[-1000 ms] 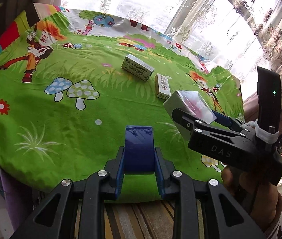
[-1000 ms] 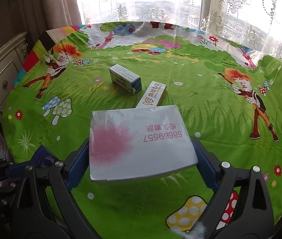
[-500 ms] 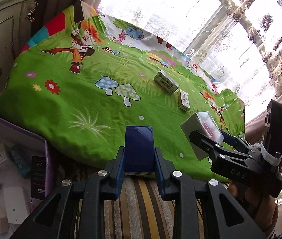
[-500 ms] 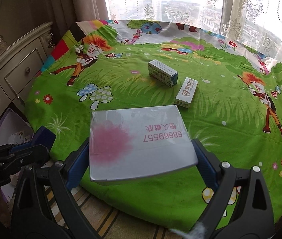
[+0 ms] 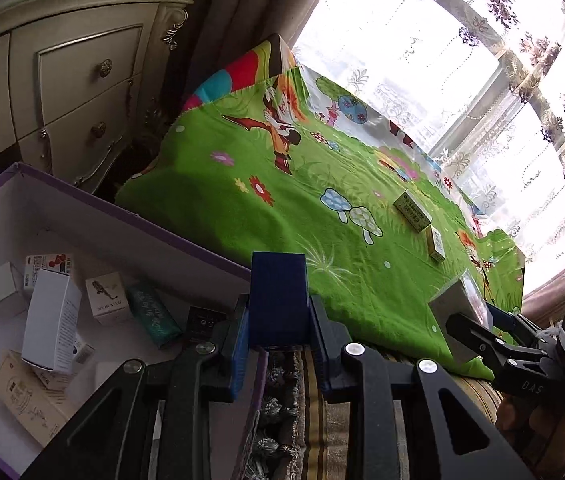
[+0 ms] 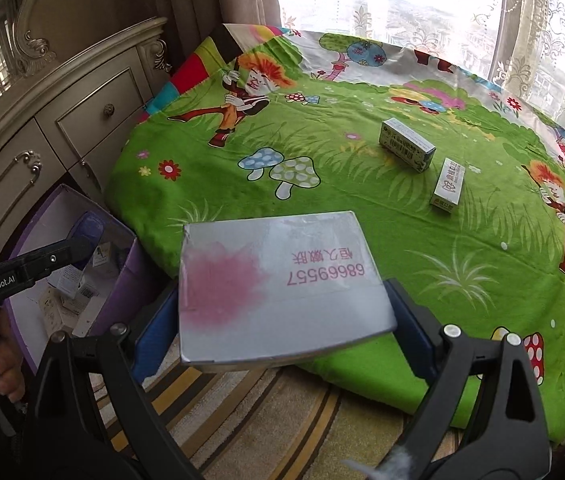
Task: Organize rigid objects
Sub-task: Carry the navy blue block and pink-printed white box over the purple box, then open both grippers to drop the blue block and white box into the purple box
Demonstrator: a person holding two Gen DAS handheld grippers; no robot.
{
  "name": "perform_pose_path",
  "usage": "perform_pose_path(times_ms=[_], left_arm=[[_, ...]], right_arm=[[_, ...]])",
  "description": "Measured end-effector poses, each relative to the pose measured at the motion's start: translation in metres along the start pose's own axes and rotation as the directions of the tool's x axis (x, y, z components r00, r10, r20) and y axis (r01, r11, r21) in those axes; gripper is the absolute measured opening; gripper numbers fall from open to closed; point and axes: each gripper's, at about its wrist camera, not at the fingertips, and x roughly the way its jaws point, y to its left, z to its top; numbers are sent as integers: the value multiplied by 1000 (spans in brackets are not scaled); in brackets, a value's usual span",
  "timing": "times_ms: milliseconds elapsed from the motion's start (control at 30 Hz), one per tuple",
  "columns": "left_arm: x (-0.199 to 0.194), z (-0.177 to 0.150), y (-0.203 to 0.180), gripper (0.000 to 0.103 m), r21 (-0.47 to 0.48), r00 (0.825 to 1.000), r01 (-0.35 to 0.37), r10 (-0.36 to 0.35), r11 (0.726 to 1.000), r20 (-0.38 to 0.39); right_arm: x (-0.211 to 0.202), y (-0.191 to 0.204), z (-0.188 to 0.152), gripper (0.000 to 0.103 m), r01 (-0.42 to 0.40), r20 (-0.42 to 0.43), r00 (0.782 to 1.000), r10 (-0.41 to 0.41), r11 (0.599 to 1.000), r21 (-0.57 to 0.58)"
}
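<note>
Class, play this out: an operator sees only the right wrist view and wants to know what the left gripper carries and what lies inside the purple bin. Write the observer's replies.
Operator: What is the left gripper carrying?
Observer: The left gripper is shut on a dark blue box.
Operator: Where is it relative to the bin?
Observer: It hangs by the near corner of the purple bin.
Operator: What is inside?
Observer: Several cartons, among them a tall white box and a green box.

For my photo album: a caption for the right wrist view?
Right tool carries a silver box toward the purple bin.
</note>
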Motion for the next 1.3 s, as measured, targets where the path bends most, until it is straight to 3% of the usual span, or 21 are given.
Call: perform_pose_path(times_ms=[433,600,833,1000,1300], left_arm=[[-35,-4,102,28,-206,994,-91,103,974,46],[-41,-8,126,28,-252,992,-103,119,962,50],[-40,-15,147,31,-313,992,-105,122,944,36],[-35,-20,155,47,-349,993,-106,120,931,18],[-30,-21,149,55,-350,994,-98,106,932,4]], right_arm=[[-1,106,-1,96,-180,-55,983,174,972,-149],[1,150,-7,96,-235,-80,972,222,939,-250],[15,199,-24,96,-322,-186,945,269,868,-378],[23,210,-33,97,-337,-234,938,257,838,-429],[28,207,-39,99,-336,-258,935,242,836,-434]])
